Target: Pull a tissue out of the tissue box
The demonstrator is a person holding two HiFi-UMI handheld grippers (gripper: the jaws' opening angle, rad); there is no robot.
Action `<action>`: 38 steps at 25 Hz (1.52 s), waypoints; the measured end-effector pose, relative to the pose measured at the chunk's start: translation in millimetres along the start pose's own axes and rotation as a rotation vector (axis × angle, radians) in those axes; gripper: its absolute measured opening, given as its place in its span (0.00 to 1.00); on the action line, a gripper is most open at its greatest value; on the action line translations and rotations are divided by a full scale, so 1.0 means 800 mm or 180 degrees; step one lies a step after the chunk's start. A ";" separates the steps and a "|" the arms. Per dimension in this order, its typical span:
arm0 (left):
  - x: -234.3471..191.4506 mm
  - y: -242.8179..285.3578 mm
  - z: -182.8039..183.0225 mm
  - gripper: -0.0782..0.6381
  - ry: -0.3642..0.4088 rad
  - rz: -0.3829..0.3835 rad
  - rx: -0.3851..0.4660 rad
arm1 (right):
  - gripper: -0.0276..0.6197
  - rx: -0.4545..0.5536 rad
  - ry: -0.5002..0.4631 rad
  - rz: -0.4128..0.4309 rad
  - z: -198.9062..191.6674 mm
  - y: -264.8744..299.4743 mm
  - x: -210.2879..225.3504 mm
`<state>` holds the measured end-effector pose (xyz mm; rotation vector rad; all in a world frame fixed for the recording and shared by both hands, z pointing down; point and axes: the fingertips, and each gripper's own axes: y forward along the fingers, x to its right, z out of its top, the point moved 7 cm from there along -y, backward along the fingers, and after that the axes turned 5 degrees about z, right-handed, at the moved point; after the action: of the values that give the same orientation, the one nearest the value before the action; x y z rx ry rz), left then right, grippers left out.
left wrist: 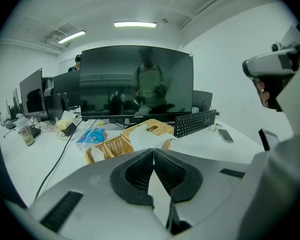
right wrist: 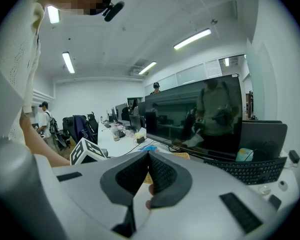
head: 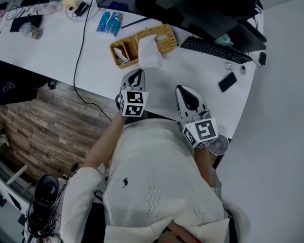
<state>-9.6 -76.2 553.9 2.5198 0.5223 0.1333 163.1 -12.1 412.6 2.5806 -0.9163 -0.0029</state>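
Your left gripper (head: 136, 77) and right gripper (head: 188, 96) both hung with jaws pressed together, empty, short of the woven wicker tissue box (head: 165, 43) on the white desk (head: 55, 54). Its soft white tissue (head: 150, 52) stood up from the slot. It looked light and easily torn, best pinched low on the upright fold.
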 end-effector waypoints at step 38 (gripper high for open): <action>-0.006 -0.115 0.079 0.13 -0.0253 -0.0323 0.0810 | 0.04 0.0092 0.0071 -0.0001 -0.001 -0.004 0.008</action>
<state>-32.0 -39.5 451.0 2.7239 0.6702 -0.0762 169.8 -13.7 412.9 2.6020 -0.9144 0.0394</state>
